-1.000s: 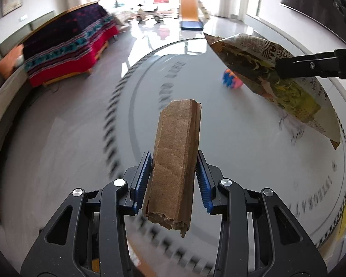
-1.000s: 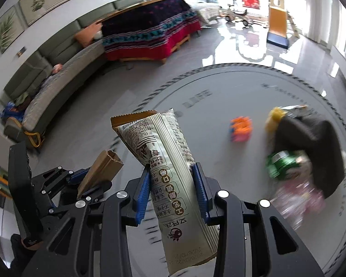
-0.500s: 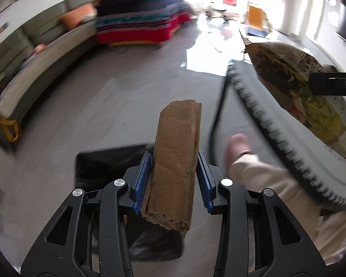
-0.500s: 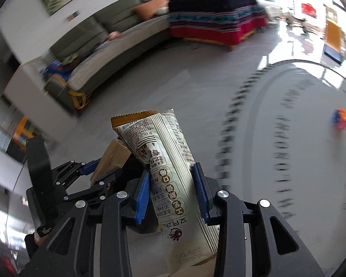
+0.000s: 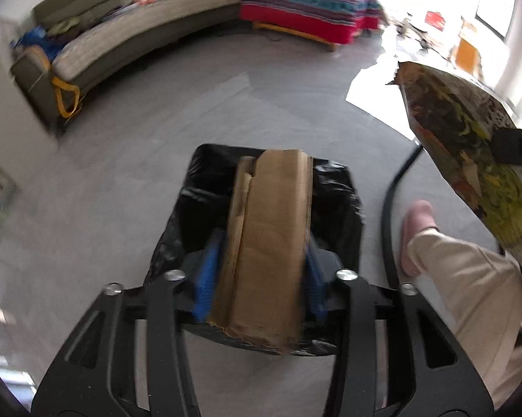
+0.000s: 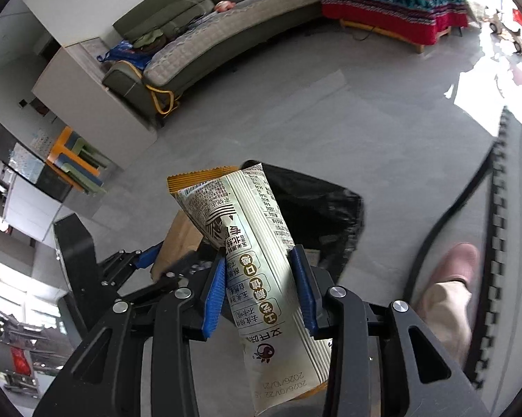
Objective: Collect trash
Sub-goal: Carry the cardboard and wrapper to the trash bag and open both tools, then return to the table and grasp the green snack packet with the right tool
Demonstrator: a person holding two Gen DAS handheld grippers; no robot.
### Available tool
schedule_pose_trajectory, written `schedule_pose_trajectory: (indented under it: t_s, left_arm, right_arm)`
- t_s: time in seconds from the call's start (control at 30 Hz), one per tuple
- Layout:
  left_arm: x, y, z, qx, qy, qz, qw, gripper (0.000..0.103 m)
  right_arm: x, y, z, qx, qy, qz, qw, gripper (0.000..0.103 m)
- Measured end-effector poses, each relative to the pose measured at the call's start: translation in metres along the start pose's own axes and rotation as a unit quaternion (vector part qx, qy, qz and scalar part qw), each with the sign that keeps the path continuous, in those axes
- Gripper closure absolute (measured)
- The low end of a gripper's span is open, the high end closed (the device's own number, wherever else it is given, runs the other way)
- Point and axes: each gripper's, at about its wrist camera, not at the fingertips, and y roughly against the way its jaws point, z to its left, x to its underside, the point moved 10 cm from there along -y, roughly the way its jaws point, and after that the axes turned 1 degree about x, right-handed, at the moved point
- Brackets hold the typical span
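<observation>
Both grippers hang over the black-lined trash bin [image 5: 334,187] on the grey floor [image 5: 139,146], and we feel their jaws opening. Our left gripper [image 5: 261,278] has the folded piece of brown cardboard [image 5: 271,243] standing upright between its blue pads [image 5: 205,285]; a thin gap shows on the left side, and the pads no longer seem to press on it. The cardboard sits directly above the bin's mouth.

Our right gripper [image 6: 261,285] has the pale snack wrapper [image 6: 261,260] between its blue pads [image 6: 214,295], tilted so its orange crimped end leans up and to the left. The pads are just beside the wrapper's sides; whether they still touch it we cannot tell. In the right wrist view the bin lies just behind the wrapper, and the left gripper with its cardboard is at the lower left.

A person's beige trouser leg [image 5: 469,285] and pink slipper [image 5: 417,229] stand to the right of the bin. A grey sofa [image 5: 128,41] curves along the far wall.
</observation>
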Motion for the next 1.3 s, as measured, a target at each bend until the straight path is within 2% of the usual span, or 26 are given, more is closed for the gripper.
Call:
schedule_pose_trajectory:
  t_s: [0.03,0.07,0.13,0.2,0.37,0.73,0.87,1.17,1.3]
  left_arm:
    - [0.008,0.001,0.004,-0.004,0.008,0.003,1.0,0.01]
    - [0.008,0.002,0.011,-0.019,0.019,-0.003,0.9996,0.006]
    - [0.01,0.002,0.016,-0.035,0.024,-0.006,0.9991,0.006]
    - [0.012,0.001,0.018,-0.042,0.025,0.0,0.9988,0.006]
    - [0.009,-0.003,0.013,-0.034,0.016,0.006,0.9993,0.006]
    - [-0.011,0.0,-0.049,-0.001,-0.035,-0.007,0.9993,0.006]
    - [-0.02,0.009,-0.093,0.03,-0.061,-0.014,0.9976,0.006]
    - [-0.045,0.03,-0.224,0.1,-0.158,-0.035,0.9817,0.006]
    - [-0.052,0.035,-0.275,0.122,-0.192,-0.038,0.973,0.006]
  right_arm:
    - [-0.001,-0.004,0.004,-0.007,0.001,0.002,1.0,0.053]
    - [-0.003,-0.005,0.007,-0.01,0.0,0.0,1.0,0.037]
    - [-0.012,-0.003,0.01,0.005,0.0,-0.023,1.0,0.035]
    - [-0.015,-0.001,0.013,0.012,0.014,-0.027,0.999,0.035]
    - [-0.012,0.008,0.006,0.024,0.019,-0.041,0.999,0.035]
    - [0.004,0.044,-0.047,0.06,-0.004,-0.059,0.996,0.033]
    - [0.007,0.067,-0.072,0.064,-0.017,-0.08,0.995,0.024]
    - [0.026,0.14,-0.166,0.109,-0.079,-0.12,0.984,0.024]
    - [0.038,0.177,-0.216,0.15,-0.109,-0.138,0.973,0.024]
